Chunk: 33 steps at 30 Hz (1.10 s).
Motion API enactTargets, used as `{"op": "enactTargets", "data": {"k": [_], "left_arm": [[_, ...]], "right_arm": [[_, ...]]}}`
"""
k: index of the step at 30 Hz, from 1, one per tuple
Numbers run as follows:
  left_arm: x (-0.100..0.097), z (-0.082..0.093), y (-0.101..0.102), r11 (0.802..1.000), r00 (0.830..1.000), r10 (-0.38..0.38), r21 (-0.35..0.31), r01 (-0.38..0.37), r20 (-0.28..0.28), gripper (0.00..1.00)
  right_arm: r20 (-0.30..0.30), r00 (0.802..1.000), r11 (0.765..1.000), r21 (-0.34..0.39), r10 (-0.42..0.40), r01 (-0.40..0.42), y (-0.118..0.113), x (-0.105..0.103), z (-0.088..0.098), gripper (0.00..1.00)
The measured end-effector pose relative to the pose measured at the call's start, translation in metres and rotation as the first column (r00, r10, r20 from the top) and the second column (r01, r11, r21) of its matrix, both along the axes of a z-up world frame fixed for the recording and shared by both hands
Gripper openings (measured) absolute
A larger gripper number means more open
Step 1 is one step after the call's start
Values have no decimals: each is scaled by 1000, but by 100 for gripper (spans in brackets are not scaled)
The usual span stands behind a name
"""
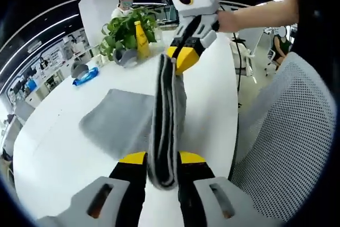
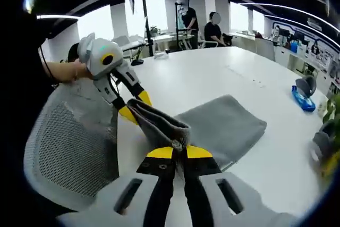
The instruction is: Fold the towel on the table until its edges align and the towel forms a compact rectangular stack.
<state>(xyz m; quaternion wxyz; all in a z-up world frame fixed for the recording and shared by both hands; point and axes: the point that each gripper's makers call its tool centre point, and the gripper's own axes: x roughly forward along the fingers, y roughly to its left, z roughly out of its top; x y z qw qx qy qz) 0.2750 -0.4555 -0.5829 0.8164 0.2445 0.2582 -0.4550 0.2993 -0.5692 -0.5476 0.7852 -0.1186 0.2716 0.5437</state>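
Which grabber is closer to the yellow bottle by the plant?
Right. The right gripper pinches the gray towel at its far end, just short of the yellow bottle. The left gripper clamps the towel's near end, farther away.

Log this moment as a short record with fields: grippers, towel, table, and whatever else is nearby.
left gripper: shut on towel edge, near end
right gripper: shut on towel edge, far end
towel: grey, one edge lifted and stretched between both grippers, rest lying flat on table
table: white, rounded
fold state: partly folded, not yet a compact stack
potted plant: far end of table
yellow bottle: beside plant
blue packet: on table, apart from towel
mesh chair: at table edge
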Motion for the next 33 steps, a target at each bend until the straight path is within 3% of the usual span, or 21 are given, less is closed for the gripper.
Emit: {"op": "enactTargets", "data": {"k": [5, 8, 12, 15, 19, 21, 25, 30, 33], "left_arm": [[10, 7, 9, 997, 998, 54, -48, -54, 13, 21], [10, 11, 4, 997, 999, 33, -65, -30, 38, 15], [10, 12, 3, 995, 999, 36, -94, -33, 21, 11], [13, 19, 0, 983, 998, 57, -172, -57, -3, 9], [14, 29, -1, 958, 995, 83, -271, -94, -49, 8], [14, 40, -2, 940, 995, 85, -326, -96, -50, 7], [10, 68, -5, 877, 995, 70, -471, -97, -75, 7], [2, 97, -11, 776, 993, 14, -625, -85, -117, 6], [-5, 110, -13, 716, 987, -39, -693, -80, -154, 5]], "right_arm": [[-34, 999, 999, 21, -29, 30, -10, 1, -5, 2], [-50, 998, 999, 31, -42, 43, -13, 0, -7, 2], [-74, 995, 996, 52, -70, 73, -18, 2, -8, 2], [-110, 990, 992, 81, -89, 99, -21, 1, -11, 3], [-155, 982, 976, 172, -110, 137, -24, -2, -5, 3], [-162, 981, 965, 220, -106, 140, -24, -6, 3, 3], [-166, 982, 935, 324, -93, 143, -28, -14, 23, 3], [-152, 986, 920, 372, -74, 127, -35, -27, 42, 2], [-173, 983, 875, 464, -62, 137, -36, -34, 63, 2]]}}
